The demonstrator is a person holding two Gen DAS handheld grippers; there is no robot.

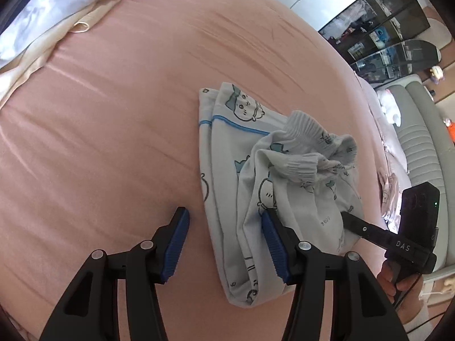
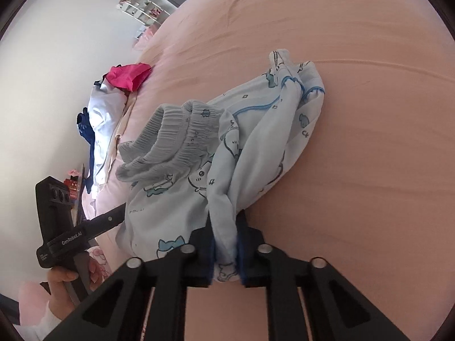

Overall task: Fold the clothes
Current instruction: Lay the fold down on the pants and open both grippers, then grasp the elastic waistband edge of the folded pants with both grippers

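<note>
- The printed pyjama trousers (image 1: 244, 170) lie partly folded on the pink bed (image 1: 113, 113), the gathered elastic waistband (image 2: 182, 139) bunched on top and the blue-piped hems toward the far end.
- The right gripper (image 2: 226, 251) has its jaws closed tight on a pinch of the light fabric at the near edge, several layers squeezed between the blue pads (image 2: 241, 258).
- The left gripper (image 1: 224, 244) stands with its jaws wide apart and holds nothing; one pad (image 1: 271, 244) rests against the cloth, the other hangs over bare sheet.
- To do this fold well, I judge the left jaws should close on the matching edge before any lift, so both corners travel together and the layers stay aligned (a one-sided pull would likely drag the heap askew).
- The waistband wants flattening first; folded over as it is, the bundle would come out lumpy.
- Readable writing: "DAS" on the right gripper's body in the left wrist view, "GenRobot.AI" on the left gripper's body in the right wrist view. Small print on the cloth is probably lettering, but too fine to read.
- A heap of other clothes (image 2: 113, 99), white, blue and magenta, lies well apart at the bed's edge.
</note>
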